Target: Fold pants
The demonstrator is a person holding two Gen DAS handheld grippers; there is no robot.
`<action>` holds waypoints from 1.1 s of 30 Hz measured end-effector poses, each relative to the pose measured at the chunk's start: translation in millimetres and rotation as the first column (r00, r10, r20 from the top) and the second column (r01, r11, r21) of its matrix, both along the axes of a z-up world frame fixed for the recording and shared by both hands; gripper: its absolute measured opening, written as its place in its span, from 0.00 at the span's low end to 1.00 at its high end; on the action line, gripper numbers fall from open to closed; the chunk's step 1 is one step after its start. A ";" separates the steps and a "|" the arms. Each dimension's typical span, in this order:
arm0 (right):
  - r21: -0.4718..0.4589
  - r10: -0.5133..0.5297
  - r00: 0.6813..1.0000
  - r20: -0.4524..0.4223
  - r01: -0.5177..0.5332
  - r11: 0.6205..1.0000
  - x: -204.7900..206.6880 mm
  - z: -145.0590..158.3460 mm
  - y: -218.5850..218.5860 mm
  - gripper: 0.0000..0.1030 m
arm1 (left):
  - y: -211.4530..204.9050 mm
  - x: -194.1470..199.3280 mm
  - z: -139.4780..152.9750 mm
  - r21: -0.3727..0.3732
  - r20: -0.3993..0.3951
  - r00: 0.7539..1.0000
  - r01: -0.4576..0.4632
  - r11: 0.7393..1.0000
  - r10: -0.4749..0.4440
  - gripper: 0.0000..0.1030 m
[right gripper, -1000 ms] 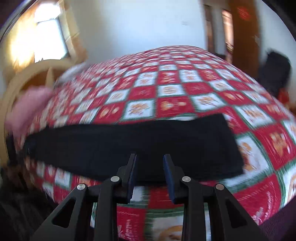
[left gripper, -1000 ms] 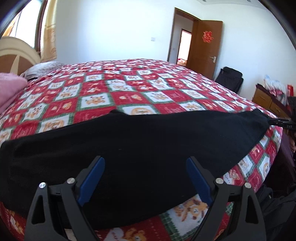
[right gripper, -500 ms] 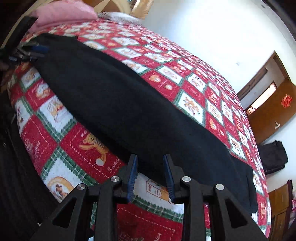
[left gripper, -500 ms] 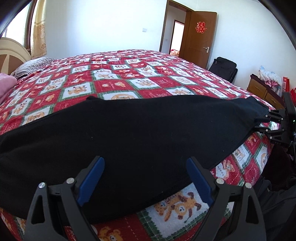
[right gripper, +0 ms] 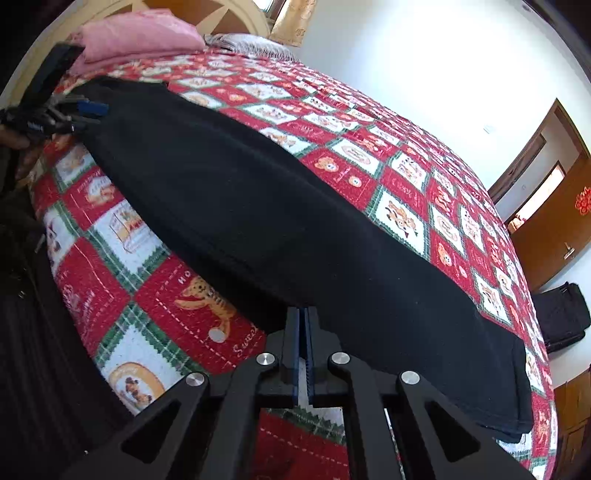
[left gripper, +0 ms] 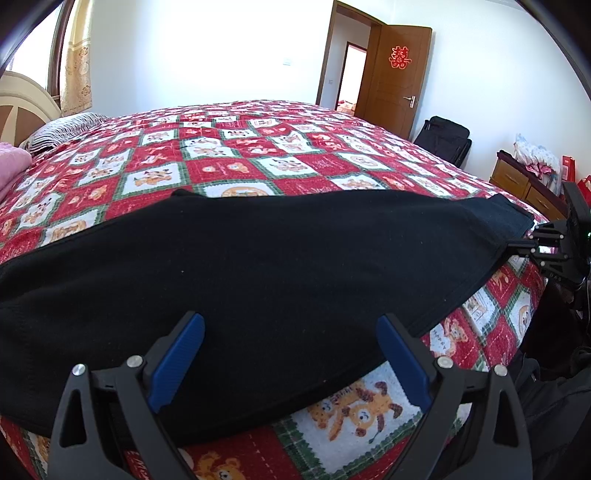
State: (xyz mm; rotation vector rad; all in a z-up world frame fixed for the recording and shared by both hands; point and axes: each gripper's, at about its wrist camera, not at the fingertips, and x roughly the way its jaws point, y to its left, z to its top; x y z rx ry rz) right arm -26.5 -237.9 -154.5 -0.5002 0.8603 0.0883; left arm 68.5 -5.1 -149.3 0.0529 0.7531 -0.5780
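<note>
Black pants (left gripper: 258,273) lie flat in a long band across the near edge of the bed, also in the right wrist view (right gripper: 280,229). My left gripper (left gripper: 290,354) is open, its blue pads straddling the near hem at one end of the pants. My right gripper (right gripper: 303,314) is shut on the near edge of the pants close to the other end. It shows at the right edge of the left wrist view (left gripper: 517,245), pinching the hem. The left gripper shows far left in the right wrist view (right gripper: 88,114).
The bed has a red, white and green bear-pattern quilt (left gripper: 258,147). A pink folded blanket (right gripper: 136,33) and striped pillow (left gripper: 62,127) lie by the headboard. A black bag (left gripper: 443,138), wooden door (left gripper: 395,77) and wooden dresser (left gripper: 524,184) stand beyond the bed.
My right gripper has moved in to the pants' near edge and closed on it. The left gripper has stayed open over its end, shifting only slightly.
</note>
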 end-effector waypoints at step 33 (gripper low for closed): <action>0.239 0.145 0.986 -0.079 -0.122 0.963 38.0 -25.9 75.9 0.39 | -0.1 -7.1 -2.0 0.076 -0.025 0.992 0.123 0.990 -0.121 1.00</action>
